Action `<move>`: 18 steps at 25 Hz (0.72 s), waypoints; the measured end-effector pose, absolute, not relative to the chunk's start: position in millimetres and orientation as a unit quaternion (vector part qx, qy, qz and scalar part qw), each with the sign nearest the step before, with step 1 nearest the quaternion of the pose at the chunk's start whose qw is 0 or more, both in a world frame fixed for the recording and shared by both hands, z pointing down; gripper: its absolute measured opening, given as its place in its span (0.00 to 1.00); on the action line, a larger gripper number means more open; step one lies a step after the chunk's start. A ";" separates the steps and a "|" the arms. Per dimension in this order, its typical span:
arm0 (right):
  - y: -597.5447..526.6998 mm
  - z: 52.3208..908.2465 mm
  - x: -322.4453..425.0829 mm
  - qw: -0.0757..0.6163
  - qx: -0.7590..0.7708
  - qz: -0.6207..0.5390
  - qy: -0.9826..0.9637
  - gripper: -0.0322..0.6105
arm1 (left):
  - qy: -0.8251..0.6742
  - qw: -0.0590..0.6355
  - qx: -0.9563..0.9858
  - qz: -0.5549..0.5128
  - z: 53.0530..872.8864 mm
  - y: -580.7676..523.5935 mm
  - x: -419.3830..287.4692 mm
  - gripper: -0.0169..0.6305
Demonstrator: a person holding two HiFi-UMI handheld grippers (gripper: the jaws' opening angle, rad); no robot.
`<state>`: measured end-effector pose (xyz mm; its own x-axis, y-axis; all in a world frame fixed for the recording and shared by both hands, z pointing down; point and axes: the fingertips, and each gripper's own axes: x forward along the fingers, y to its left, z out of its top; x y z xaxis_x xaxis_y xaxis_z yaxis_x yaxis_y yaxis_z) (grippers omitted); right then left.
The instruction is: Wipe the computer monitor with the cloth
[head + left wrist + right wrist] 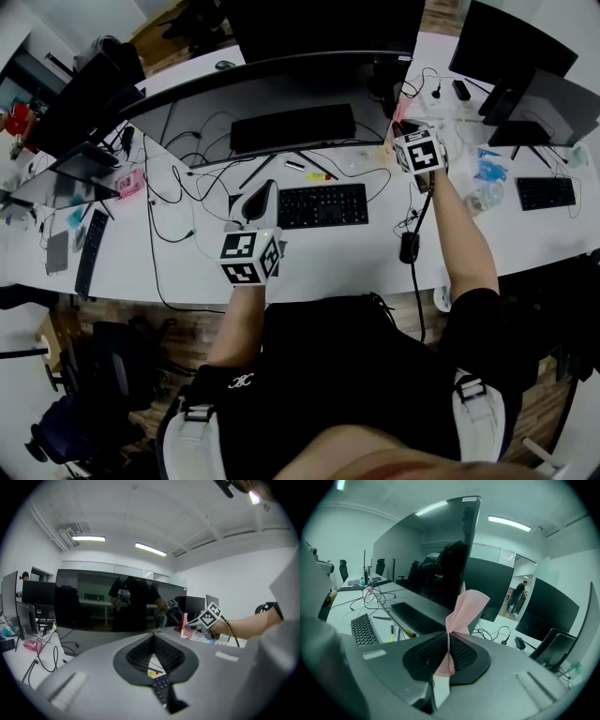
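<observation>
The wide curved monitor [272, 70] stands at the back of the white desk [187, 262]; its dark screen [117, 606] reflects the person. My right gripper [403, 120] is shut on a pink cloth [461, 616], which sticks up from the jaws close to the monitor's right end [459, 550]. In the left gripper view that cloth [185, 620] shows by the screen's right edge. My left gripper [268, 187] hovers over the desk in front of the screen. Its jaws [153, 637] meet at the tips with nothing held.
A black keyboard [322, 204] lies before the monitor, and a long black bar [292, 127] under it. Cables [178, 187] trail across the desk; a mouse [409, 247] sits at the right. More monitors [511, 42] and a keyboard [546, 192] stand further right. People [518, 595] stand far back.
</observation>
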<state>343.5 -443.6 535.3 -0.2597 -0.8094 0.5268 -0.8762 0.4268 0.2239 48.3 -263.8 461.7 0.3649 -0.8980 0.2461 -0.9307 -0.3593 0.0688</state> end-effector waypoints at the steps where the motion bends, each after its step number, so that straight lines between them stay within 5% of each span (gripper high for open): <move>1: -444.1 543.2 343.1 0.300 0.530 0.061 -0.791 0.06 | -0.560 0.099 0.819 0.084 461.7 -264.3 47.4 0.10; 18: -446.8 652.4 324.4 0.347 0.501 0.130 -0.782 0.06 | -0.591 0.097 0.795 0.096 463.4 -256.5 11.4 0.10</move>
